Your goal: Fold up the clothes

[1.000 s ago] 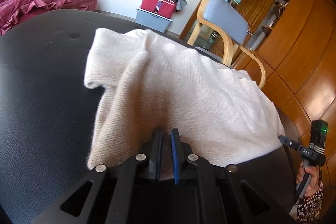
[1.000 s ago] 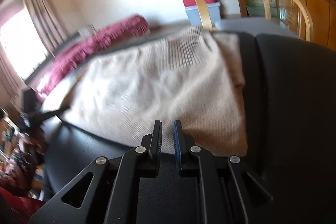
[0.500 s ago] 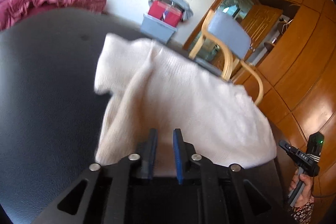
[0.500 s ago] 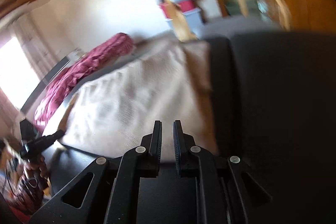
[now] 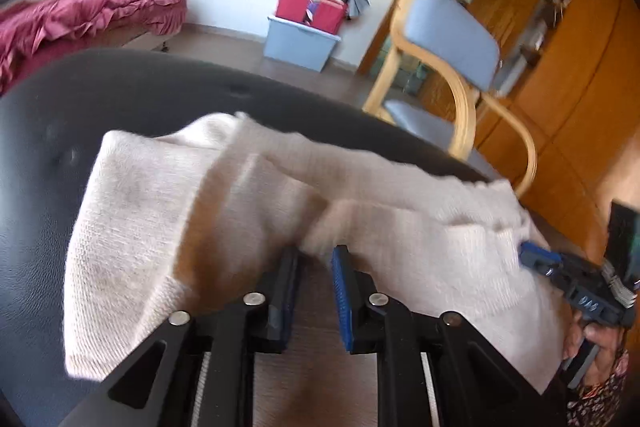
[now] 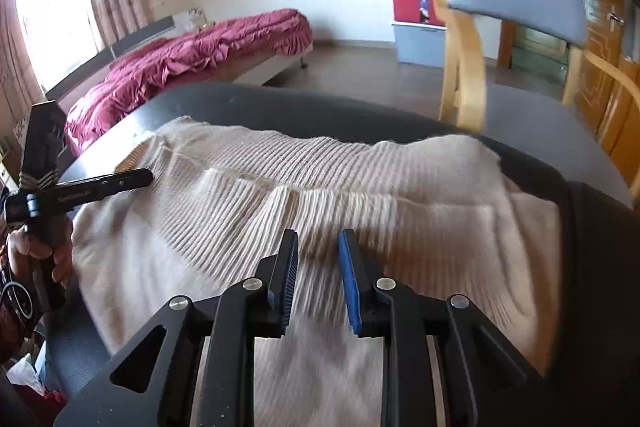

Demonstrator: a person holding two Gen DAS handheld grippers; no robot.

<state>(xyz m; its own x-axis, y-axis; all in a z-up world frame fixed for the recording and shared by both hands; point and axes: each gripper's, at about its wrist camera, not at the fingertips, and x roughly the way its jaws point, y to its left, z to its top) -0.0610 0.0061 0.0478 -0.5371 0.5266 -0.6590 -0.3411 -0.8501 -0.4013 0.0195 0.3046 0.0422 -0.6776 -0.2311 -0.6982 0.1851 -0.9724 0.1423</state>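
A cream knit sweater [image 5: 248,211] lies on the black table [image 5: 60,107], doubled over with a raised fold across its middle [image 6: 328,195]. My left gripper [image 5: 314,263] hovers at the sweater's near side. It is open, with blurred fabric just past the fingertips and nothing pinched. My right gripper [image 6: 318,251] is over the ribbed cloth, open as well. Each view shows the other gripper at the sweater's side: the right gripper [image 5: 536,259] held by a hand at the right edge, the left gripper [image 6: 136,179] at the left edge.
A wooden chair with a blue-grey seat [image 5: 448,39] stands just beyond the table's far right edge. Farther back are a bed with a maroon cover [image 6: 192,55], a red box on a pale blue bin [image 5: 304,27], and wooden cupboards [image 5: 580,47].
Both grippers have gone from shut to open. They have moved forward over the sweater, whose near part now lies folded over towards the far side.
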